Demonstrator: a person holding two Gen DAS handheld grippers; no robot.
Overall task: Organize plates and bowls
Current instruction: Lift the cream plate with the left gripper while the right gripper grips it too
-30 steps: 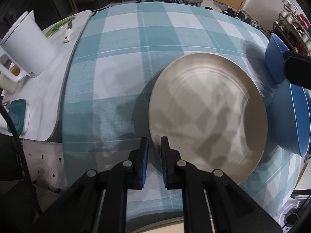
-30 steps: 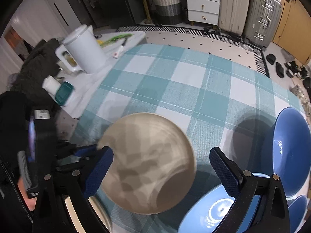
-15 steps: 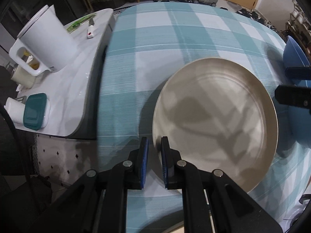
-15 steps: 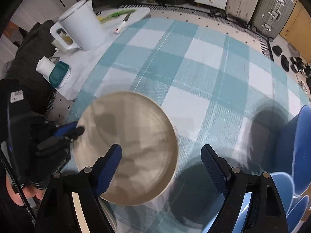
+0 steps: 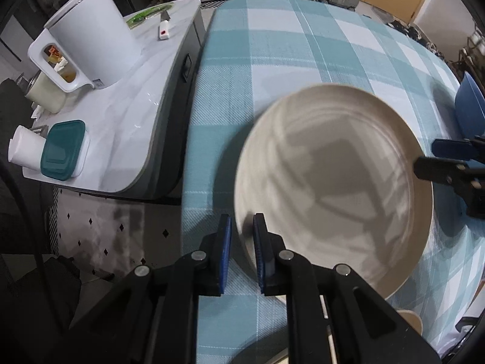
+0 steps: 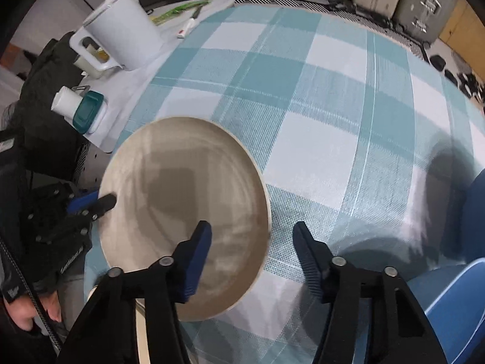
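Left tool [image 5: 242, 251]: jaws nearly together, clamped on the near rim of the beige plate [image 5: 333, 188]. The plate hangs off that one edge grip, raised above the checked tabletop [image 5: 272, 45] and near its left edge.

Right tool [image 6: 251, 251]: pointing about straight down, jaws closing with a wide gap left. The plate's right rim lies between them, no pad contact that I can see. Its left finger sits over the plate face, its right finger over bare cloth, so the rim crosses the gap. In the left wrist view the same tool shows at the plate's far edge.

Key relation, as I read it: the two tools sit on opposite sides of the round plate, the left one already gripping, the right one straddling the rim. The plate has no long axis, so only the rim line matters, and it needs to stay between the right jaws if they are to bite.

Lower in both views: the pale rim of another dish [image 6: 142, 330] under the plate's near edge, likely the stack target. Can't confirm.

Right of that: blue bowls [image 6: 454, 312] at the tabletop's right side, apart from the plate.

Far left: white side counter [image 5: 127, 127] with a white jug [image 5: 94, 36] and a teal-lidded box [image 5: 63, 148].
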